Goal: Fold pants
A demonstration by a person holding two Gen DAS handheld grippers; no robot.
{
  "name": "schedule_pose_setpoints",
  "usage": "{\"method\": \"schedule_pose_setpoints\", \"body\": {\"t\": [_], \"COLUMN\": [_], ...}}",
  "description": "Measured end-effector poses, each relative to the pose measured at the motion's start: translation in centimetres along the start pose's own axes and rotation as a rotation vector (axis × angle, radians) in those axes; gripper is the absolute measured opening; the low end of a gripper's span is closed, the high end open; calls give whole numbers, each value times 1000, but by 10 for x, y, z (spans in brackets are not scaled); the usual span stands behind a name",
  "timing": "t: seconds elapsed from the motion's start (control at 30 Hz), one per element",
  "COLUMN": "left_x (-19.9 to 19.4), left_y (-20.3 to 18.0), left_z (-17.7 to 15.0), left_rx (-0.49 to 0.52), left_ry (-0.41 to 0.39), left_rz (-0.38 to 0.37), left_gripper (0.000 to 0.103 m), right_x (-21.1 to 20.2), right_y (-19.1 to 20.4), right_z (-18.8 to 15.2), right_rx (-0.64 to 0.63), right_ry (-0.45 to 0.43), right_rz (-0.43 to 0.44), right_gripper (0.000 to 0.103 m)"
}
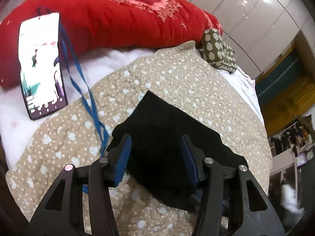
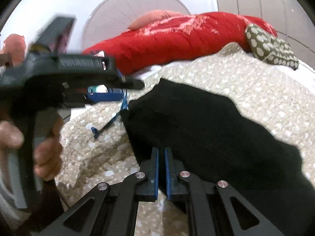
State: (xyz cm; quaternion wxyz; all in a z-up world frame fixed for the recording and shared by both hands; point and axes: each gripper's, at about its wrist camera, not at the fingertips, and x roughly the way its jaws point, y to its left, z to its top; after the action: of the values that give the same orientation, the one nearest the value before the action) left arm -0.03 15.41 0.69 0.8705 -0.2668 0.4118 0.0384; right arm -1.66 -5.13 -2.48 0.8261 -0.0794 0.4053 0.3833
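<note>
The black pants (image 1: pixel 169 137) lie in a folded bundle on the beige spotted quilt (image 1: pixel 177 74). My left gripper (image 1: pixel 156 143) is open, its blue pads (image 1: pixel 123 161) spread over the near end of the bundle, not clamped on it. In the right wrist view the pants (image 2: pixel 206 129) fill the middle and right. My right gripper (image 2: pixel 161 153) is shut with its pads nearly together at the near edge of the black cloth; whether cloth sits between them I cannot tell. The left gripper body (image 2: pixel 65 72) and the hand holding it show blurred at the left.
A lit phone (image 1: pixel 41 64) with a blue lanyard (image 1: pixel 86 90) lies on the white sheet at left. A red quilt (image 1: pixel 110 17) lies at the back. A small olive spotted cushion (image 1: pixel 218 51) sits at the far right of the bed. White wardrobes (image 1: pixel 256 9) stand beyond.
</note>
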Motion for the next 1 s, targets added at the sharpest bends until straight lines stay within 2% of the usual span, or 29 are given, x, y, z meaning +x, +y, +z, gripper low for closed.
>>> {"method": "schedule_pose_setpoints", "body": {"t": [0.07, 0.1, 0.17, 0.2, 0.23, 0.33, 0.43, 0.5, 0.57, 0.67, 0.73, 0.83, 1.0], "left_x": [5, 8, 12, 13, 15, 26, 48, 56, 65, 75, 77, 75, 72], "left_y": [-4, -7, -15, -18, -24, -34, -39, -41, -42, -45, -47, -48, -49], "left_z": [0, -1, 0, 1, 1, 1, -1, -3, -4, -5, -6, -8, -10], "left_rx": [4, 7, 23, 32, 46, 64, 72, 84, 101, 126, 144, 153, 155], "left_ry": [13, 19, 22, 17, 6, 11, 51, 56, 57, 66, 56, 50, 41], "left_rz": [-1, -7, -9, -9, -12, -14, 31, 50, 78, 109, 125, 131, 134], "left_gripper": [50, 50, 50, 50, 50, 50, 50, 50, 51, 52, 52, 52, 52], "right_x": [20, 20, 2, -12, -30, -60, -44, -26, -13, -9, -17, -42, -58], "right_y": [-1, -3, -10, -17, -27, -59, -89, -110, -129, -145, -144, -125, -85], "right_z": [-6, -8, -5, -3, -1, 2, 7, 8, 6, 12, 16, 8, -27], "right_rx": [19, 35, 68, 85, 102, 158, 218, 271, 308, 317, 326, 307, 246], "right_ry": [52, 51, 30, 16, -21, -95, -64, -25, 13, 6, 7, -15, 8], "right_rz": [0, 13, 56, 69, 50, -85, -163, -245, -280, -338, -340, -285, -232], "right_gripper": [7, 8, 13, 22, 27, 27, 27, 27, 26, 24, 24, 26, 26]}}
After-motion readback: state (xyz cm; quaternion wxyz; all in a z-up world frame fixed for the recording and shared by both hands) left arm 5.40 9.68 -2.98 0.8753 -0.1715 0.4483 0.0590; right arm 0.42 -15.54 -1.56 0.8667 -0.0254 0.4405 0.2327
